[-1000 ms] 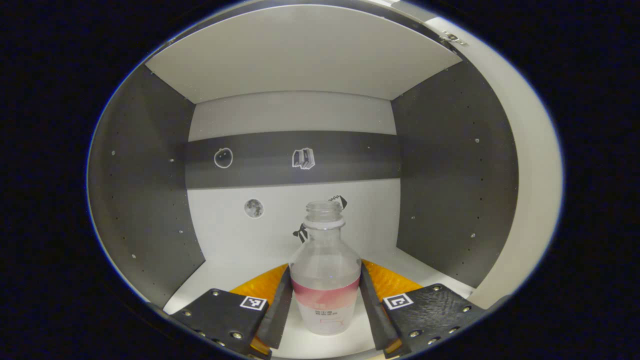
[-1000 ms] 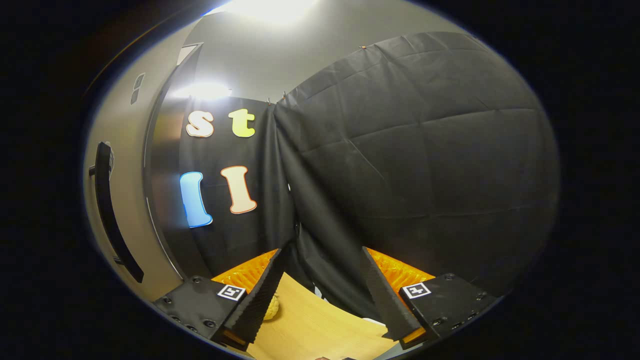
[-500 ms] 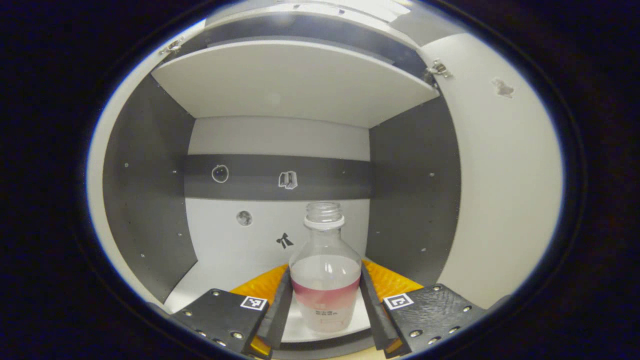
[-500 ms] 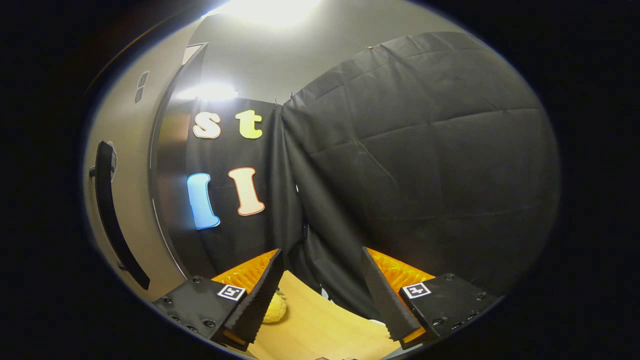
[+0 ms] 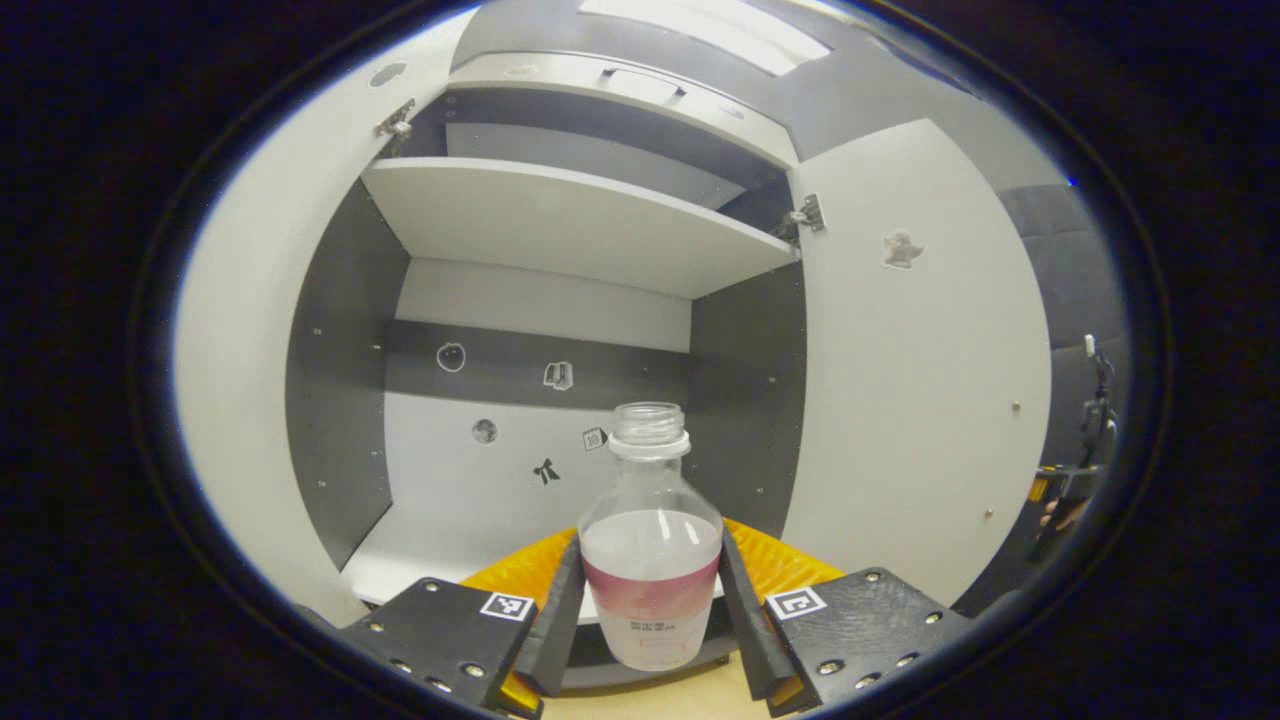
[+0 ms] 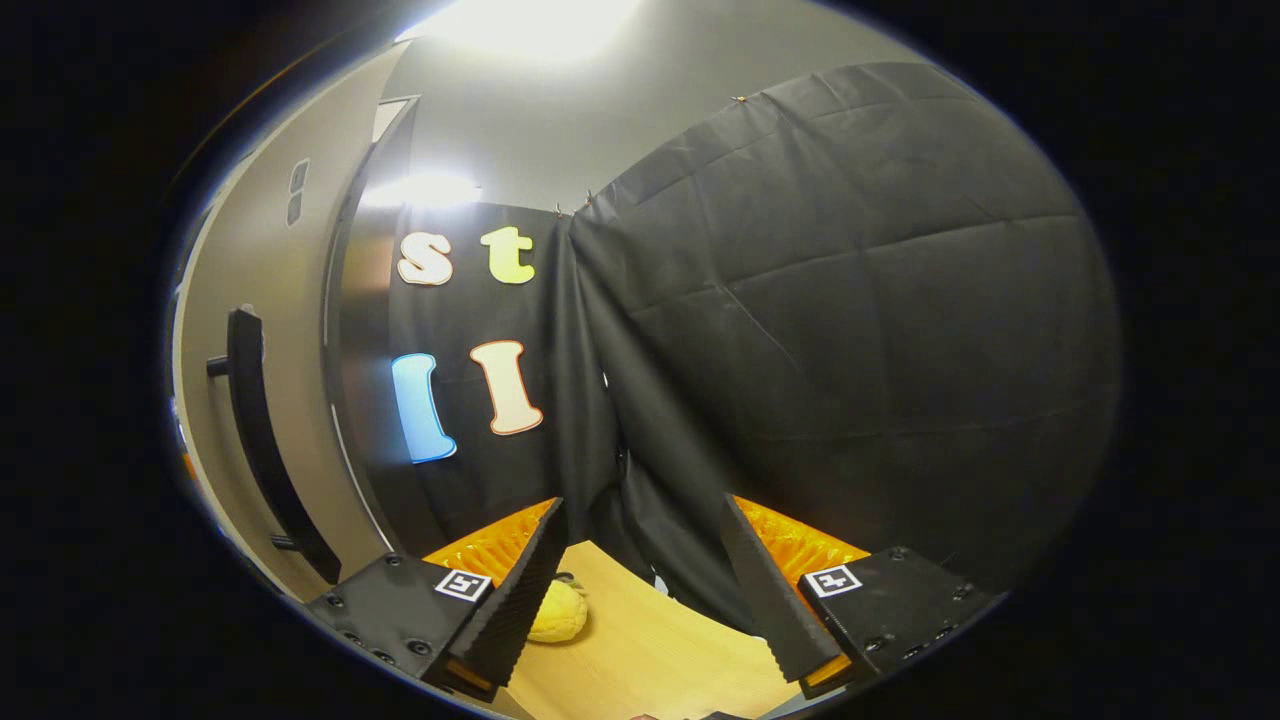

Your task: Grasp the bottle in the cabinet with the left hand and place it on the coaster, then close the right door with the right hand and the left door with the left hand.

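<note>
I've drawn back out of the grey-and-white cabinet (image 5: 600,220) since a second ago: both its white doors now flank my left gripper view, where before I was deep inside. My left gripper (image 5: 650,610) is clamped on the clear, uncapped plastic bottle with the pink label band (image 5: 650,560), one finger pressing each flank, bottle upright between them and held just in front of the cabinet's lower shelf. The open right door (image 5: 920,400) stands wide beside it. My right gripper (image 6: 640,590) hangs with fingers parted, nothing between them, over the pale wooden tabletop (image 6: 650,660), a yellow lump (image 6: 558,612) beside its left finger.
</note>
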